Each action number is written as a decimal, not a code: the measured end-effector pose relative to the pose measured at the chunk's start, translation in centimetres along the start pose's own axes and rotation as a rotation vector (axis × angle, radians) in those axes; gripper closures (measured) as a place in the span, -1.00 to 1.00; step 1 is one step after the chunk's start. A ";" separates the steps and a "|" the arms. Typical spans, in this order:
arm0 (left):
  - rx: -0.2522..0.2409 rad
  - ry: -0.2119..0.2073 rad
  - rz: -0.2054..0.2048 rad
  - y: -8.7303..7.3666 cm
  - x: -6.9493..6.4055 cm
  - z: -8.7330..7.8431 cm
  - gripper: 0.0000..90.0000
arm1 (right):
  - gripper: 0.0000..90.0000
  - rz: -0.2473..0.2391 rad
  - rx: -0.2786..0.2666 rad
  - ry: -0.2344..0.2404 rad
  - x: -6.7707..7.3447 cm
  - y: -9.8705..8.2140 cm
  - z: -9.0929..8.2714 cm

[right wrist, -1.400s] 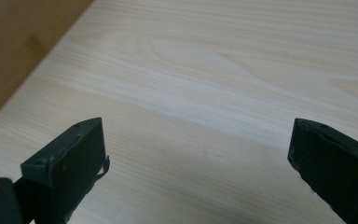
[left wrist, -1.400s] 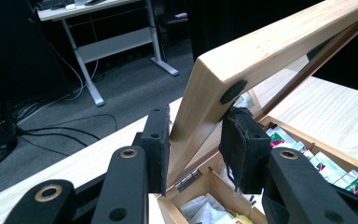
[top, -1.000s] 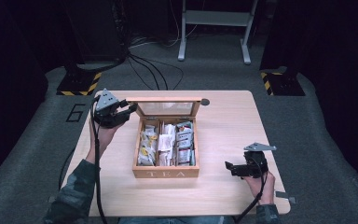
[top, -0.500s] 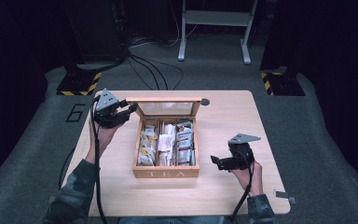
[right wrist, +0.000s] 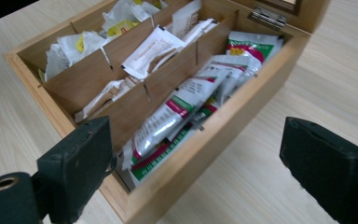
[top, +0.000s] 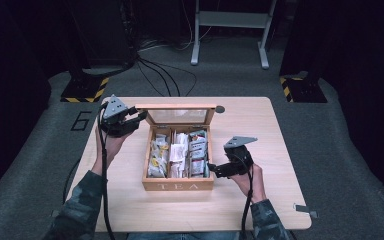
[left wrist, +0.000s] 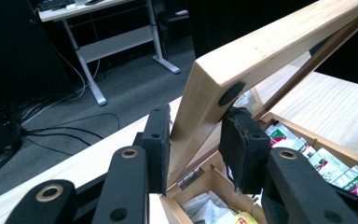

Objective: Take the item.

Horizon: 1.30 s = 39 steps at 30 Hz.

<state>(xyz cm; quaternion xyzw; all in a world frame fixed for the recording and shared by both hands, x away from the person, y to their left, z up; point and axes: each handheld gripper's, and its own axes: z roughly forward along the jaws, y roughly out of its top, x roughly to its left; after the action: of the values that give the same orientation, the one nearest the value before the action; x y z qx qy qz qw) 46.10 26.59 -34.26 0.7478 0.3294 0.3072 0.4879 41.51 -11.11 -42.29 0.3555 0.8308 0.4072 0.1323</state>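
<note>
A wooden tea box (top: 177, 186) marked TEA stands mid-table with its glass-paned lid (top: 180, 116) raised. Several tea bags (top: 177, 152) fill its compartments. My left gripper (top: 139, 118) is shut on the lid's left corner; in the left gripper view the pads (left wrist: 242, 144) clamp the wooden lid frame (left wrist: 261, 51). My right gripper (top: 212, 169) hovers at the box's right side, open. Its jaws have just been closing a little. In the right gripper view (right wrist: 198, 140) the box's side wall (right wrist: 242, 112) and green-and-white tea bags (right wrist: 177, 116) show between the jaws, which touch nothing.
The light wooden table (top: 260, 130) has bare room right of the box and along its front. A small dark round spot (top: 220, 109) sits by the lid's right end. Cables (top: 165, 70) and a grey desk frame (top: 230, 30) lie on the floor behind.
My right gripper has moved left and a little up, from near the table's right front toward the box's right side. The left gripper and the lid have stayed put.
</note>
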 end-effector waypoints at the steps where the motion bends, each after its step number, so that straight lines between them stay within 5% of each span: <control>1: 0.000 0.000 0.002 0.0 0.0 0.0 0.41 | -0.79 -0.009 0.001 0.006 0.1 0.2 0.2; 17: -0.008 0.001 -0.008 -0.1 0.0 0.0 0.41 | -0.65 -0.105 0.036 0.096 3.5 4.1 4.9; 25: -0.007 -0.003 -0.007 0.0 0.1 0.0 0.41 | -0.42 -0.160 0.087 0.139 5.2 4.9 7.0; 34: -0.006 -0.004 -0.008 -0.1 0.1 0.0 0.41 | -0.17 -0.124 0.153 0.199 6.2 4.8 9.1; 39: -0.008 -0.009 -0.011 -0.1 0.1 0.0 0.40 | -0.03 -0.115 0.197 0.169 6.5 4.7 10.1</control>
<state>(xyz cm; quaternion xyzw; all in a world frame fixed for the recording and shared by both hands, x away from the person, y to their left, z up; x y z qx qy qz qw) 46.13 26.71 -34.31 0.7451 0.3302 0.3026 0.4941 44.30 1.22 -44.58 0.2830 0.8940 0.3439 0.0492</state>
